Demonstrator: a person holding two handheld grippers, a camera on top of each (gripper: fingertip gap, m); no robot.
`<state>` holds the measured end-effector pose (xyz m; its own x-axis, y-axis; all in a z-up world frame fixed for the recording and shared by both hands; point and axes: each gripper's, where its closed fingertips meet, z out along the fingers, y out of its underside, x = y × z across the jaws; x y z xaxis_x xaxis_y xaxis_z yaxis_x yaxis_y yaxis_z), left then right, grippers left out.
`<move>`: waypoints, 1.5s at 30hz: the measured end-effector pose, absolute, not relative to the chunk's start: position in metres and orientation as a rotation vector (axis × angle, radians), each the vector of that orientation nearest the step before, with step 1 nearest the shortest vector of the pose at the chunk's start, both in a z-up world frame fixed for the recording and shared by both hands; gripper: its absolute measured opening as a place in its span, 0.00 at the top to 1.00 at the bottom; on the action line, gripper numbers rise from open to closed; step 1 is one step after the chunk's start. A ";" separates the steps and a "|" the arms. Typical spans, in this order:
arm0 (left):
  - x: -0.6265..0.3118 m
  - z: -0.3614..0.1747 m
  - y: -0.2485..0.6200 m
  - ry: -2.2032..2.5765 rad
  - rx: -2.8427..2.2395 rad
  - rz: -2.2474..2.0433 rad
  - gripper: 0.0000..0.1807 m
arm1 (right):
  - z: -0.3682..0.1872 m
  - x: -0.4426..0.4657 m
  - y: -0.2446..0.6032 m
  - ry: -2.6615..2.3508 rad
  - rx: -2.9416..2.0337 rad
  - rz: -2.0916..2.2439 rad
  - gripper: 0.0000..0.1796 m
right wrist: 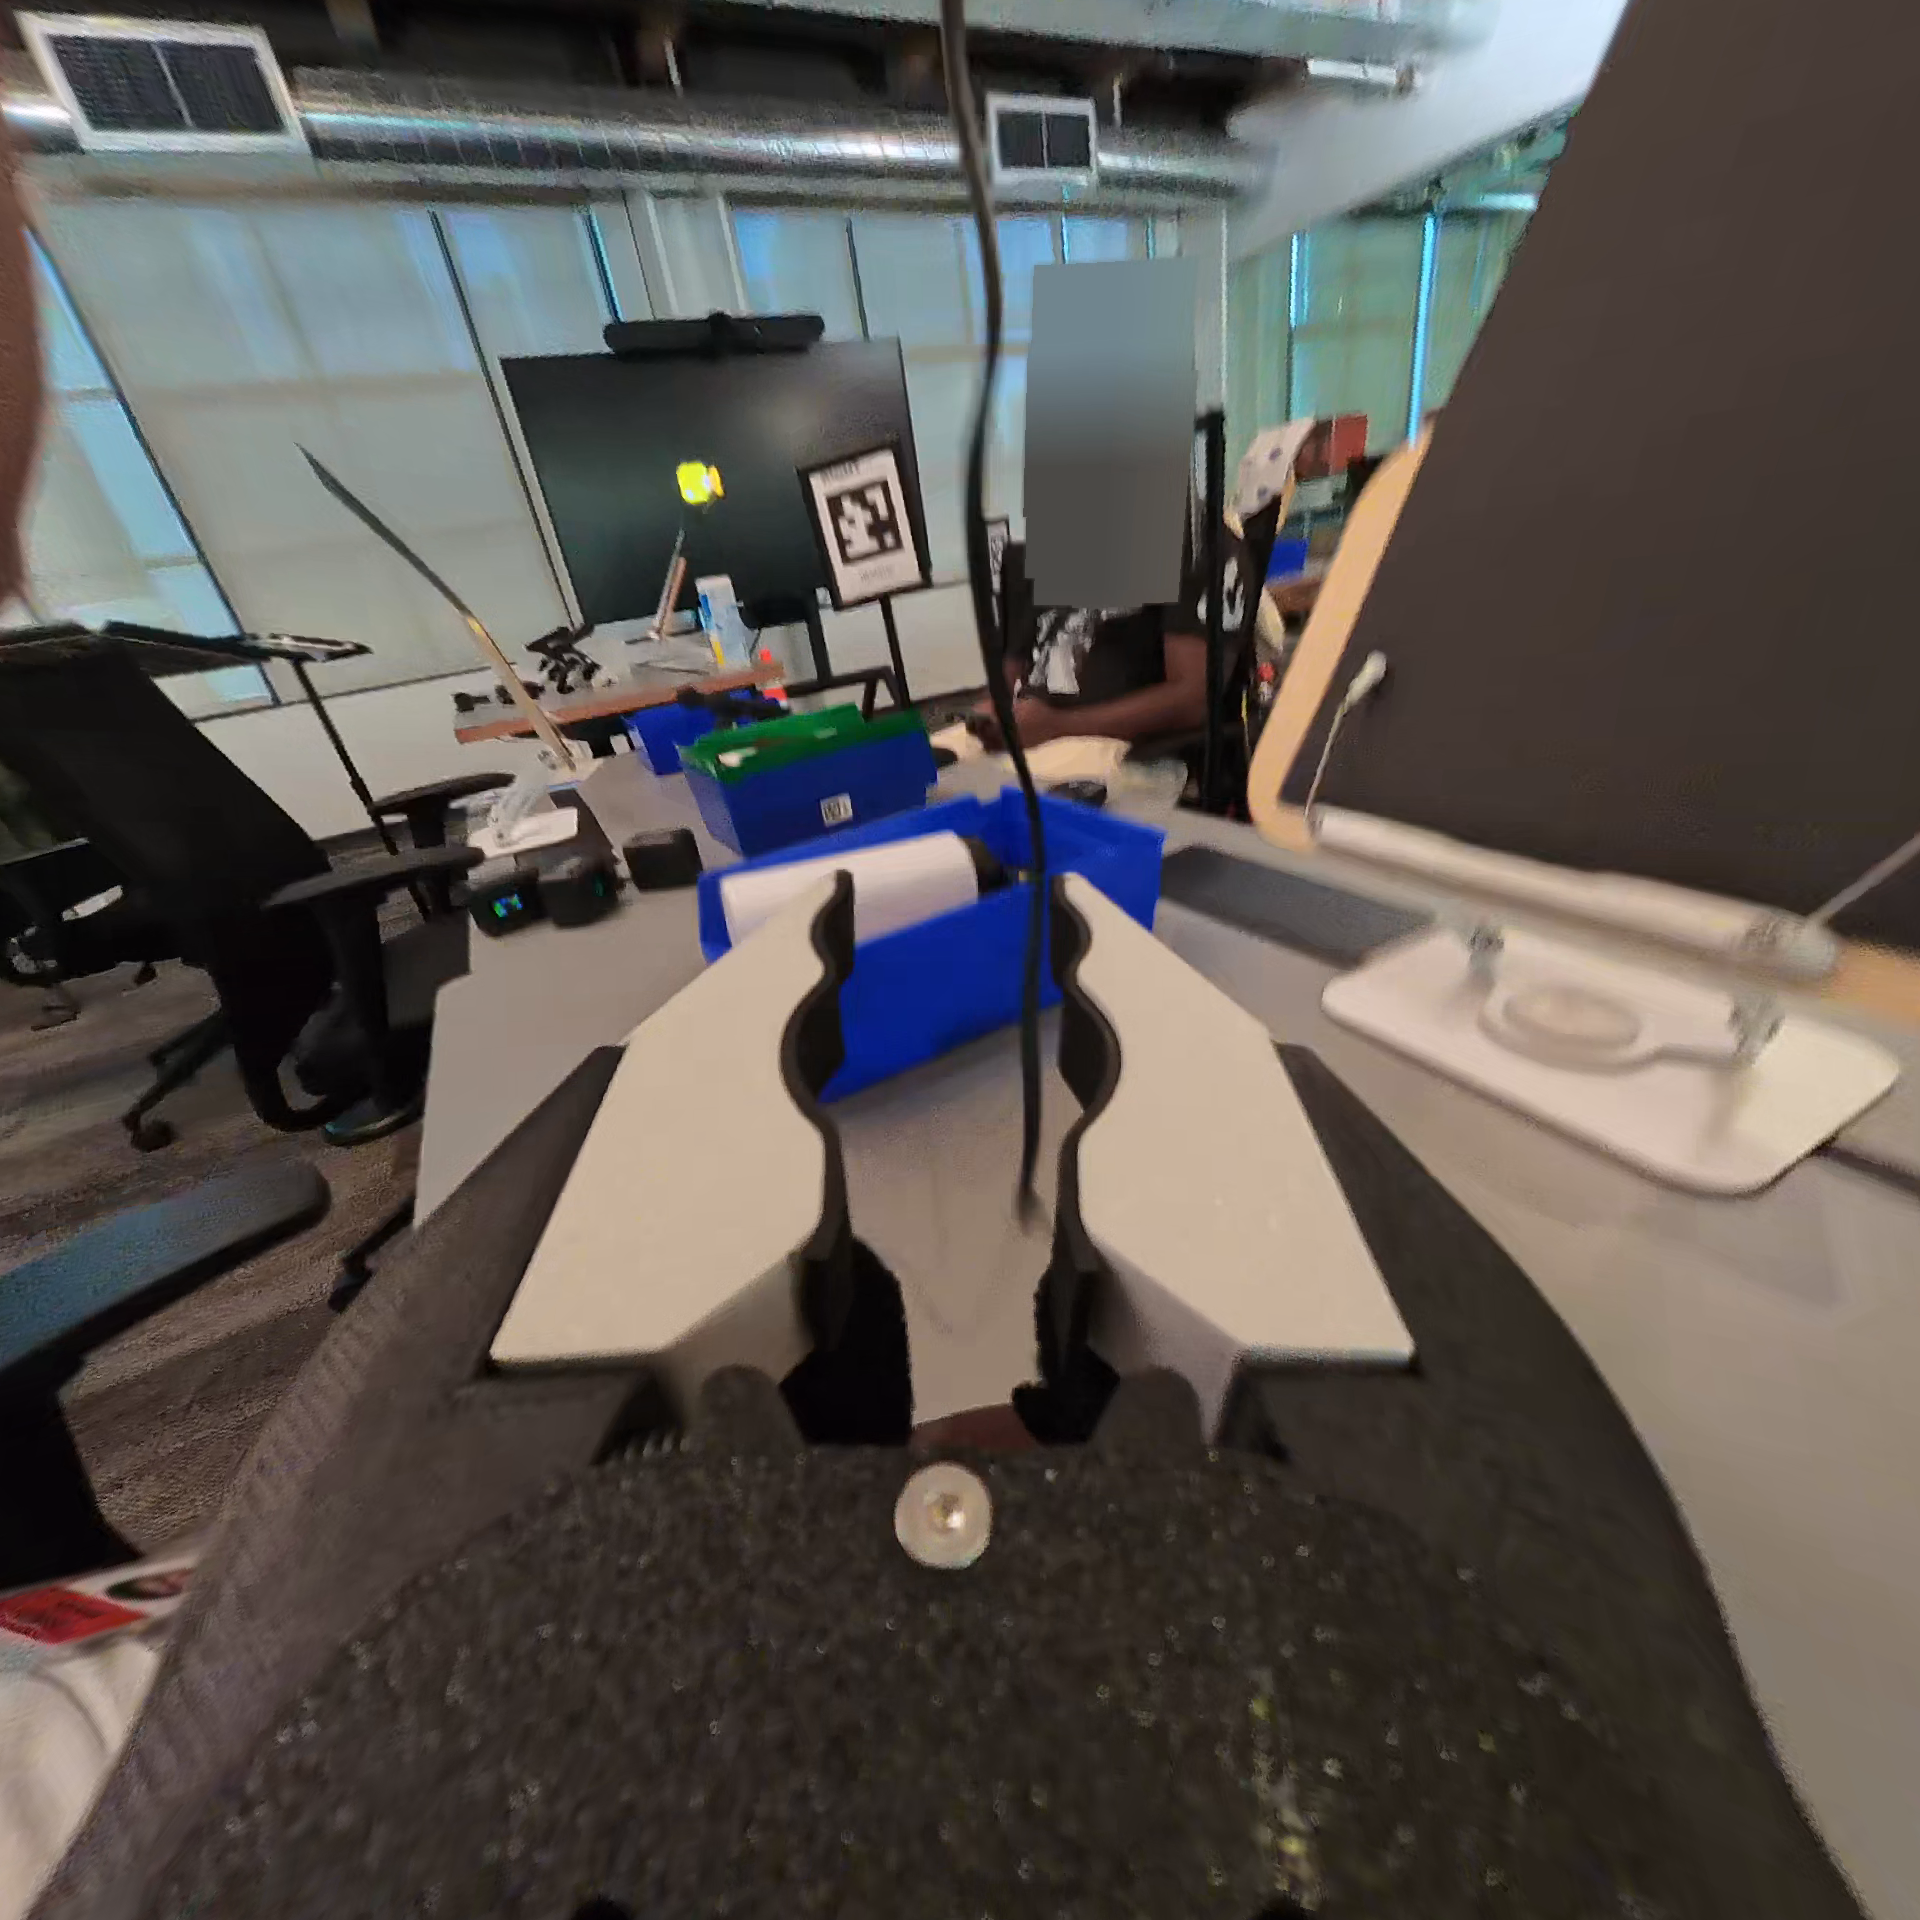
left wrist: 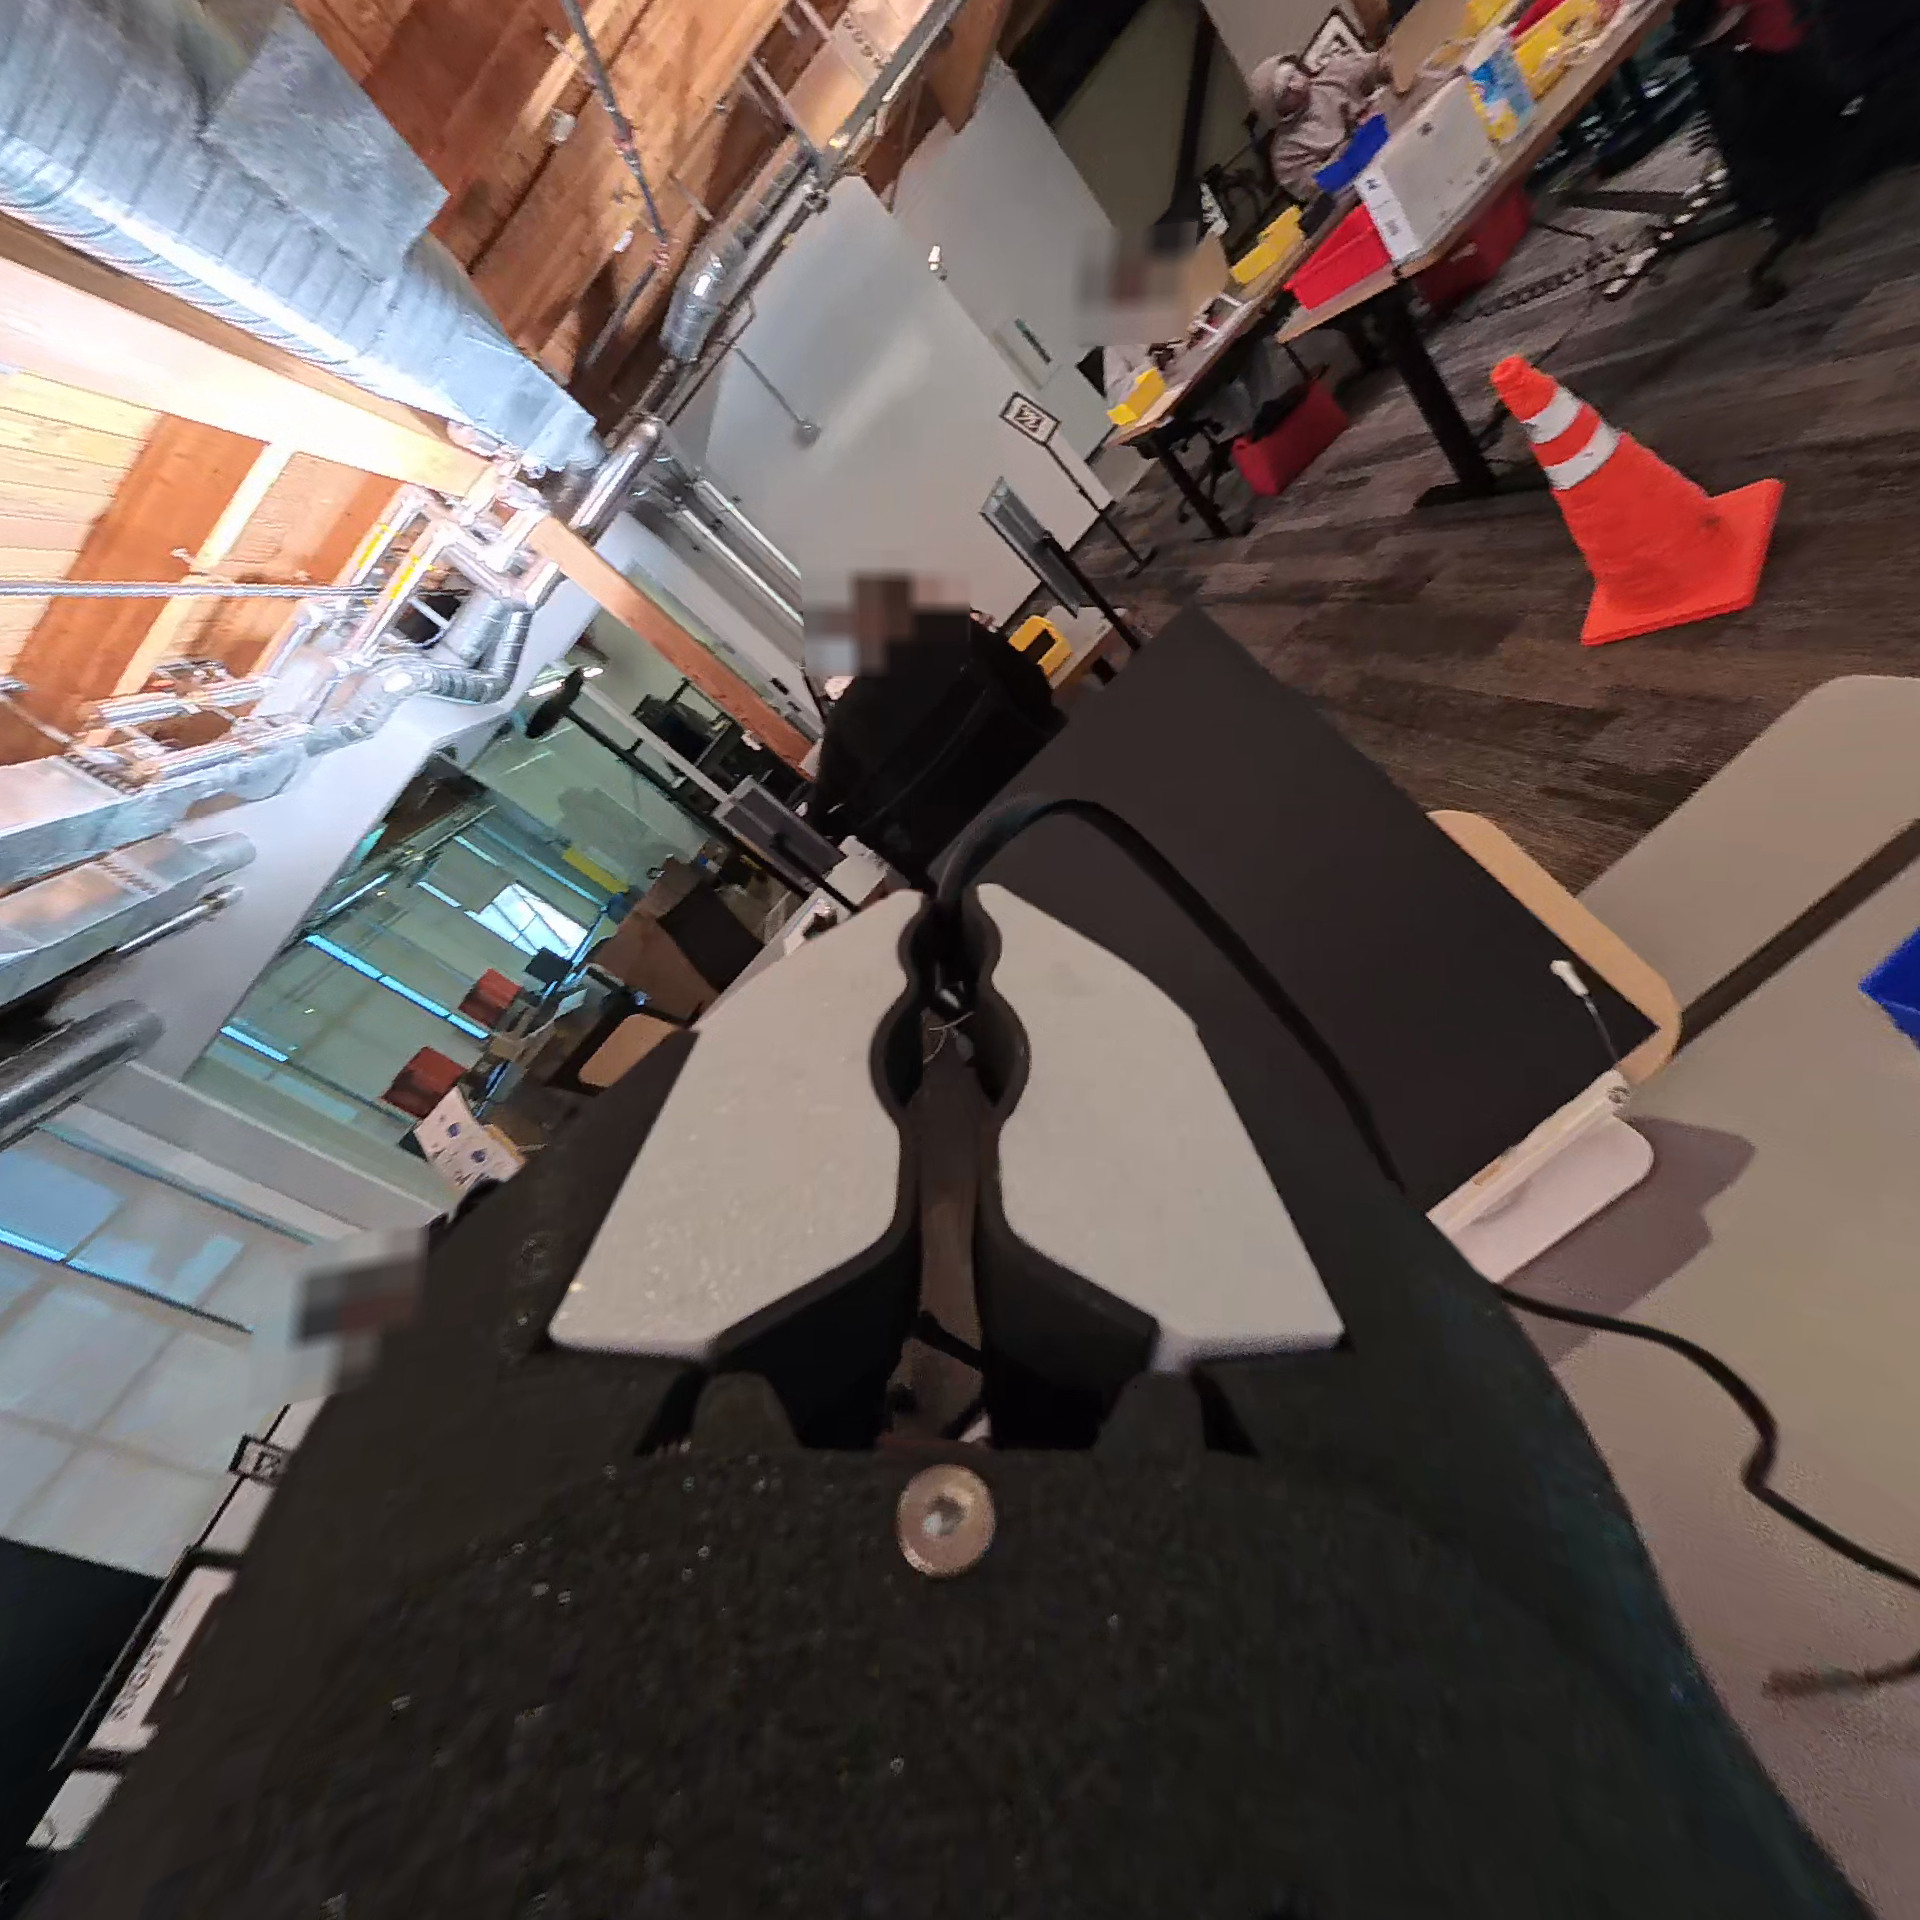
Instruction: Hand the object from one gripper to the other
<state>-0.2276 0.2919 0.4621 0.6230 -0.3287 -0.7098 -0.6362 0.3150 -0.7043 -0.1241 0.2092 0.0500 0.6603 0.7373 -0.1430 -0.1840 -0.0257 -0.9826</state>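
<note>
Left hand-held gripper (left wrist: 948, 940) clamped on black cable (left wrist: 1174, 883). Right hand-held gripper (right wrist: 951, 909) apart, cable (right wrist: 1023, 935) dangling between fingers above grey counter (right wrist: 1558, 1299).

Counted in the left wrist view: one left claw (left wrist: 951, 935), closed tight on one black cable (left wrist: 1226, 914); one orange traffic cone (left wrist: 1631, 509); two red bins (left wrist: 1340, 255) on far tables; one white stand base (left wrist: 1558, 1184).

Counted in the right wrist view: one right claw (right wrist: 951, 914), fingers parted; one hanging black cable (right wrist: 997, 623); three blue bins (right wrist: 935, 977); one white roll (right wrist: 883, 878); one dark screen (right wrist: 665, 468); one black-and-white marker sign (right wrist: 868, 525); two ceiling vents (right wrist: 166, 83).
</note>
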 end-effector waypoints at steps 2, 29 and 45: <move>-0.217 0.455 0.287 0.972 -1.293 0.203 0.98 | 0.096 -0.117 0.208 -0.535 -1.366 0.752 0.76; -0.234 0.289 0.317 1.180 -1.619 -0.129 0.90 | 0.255 -0.122 0.322 -0.459 -1.365 0.642 0.98; -0.139 0.054 0.265 1.355 -1.454 -0.898 0.71 | 0.264 -0.142 0.295 -0.488 -1.337 0.676 0.98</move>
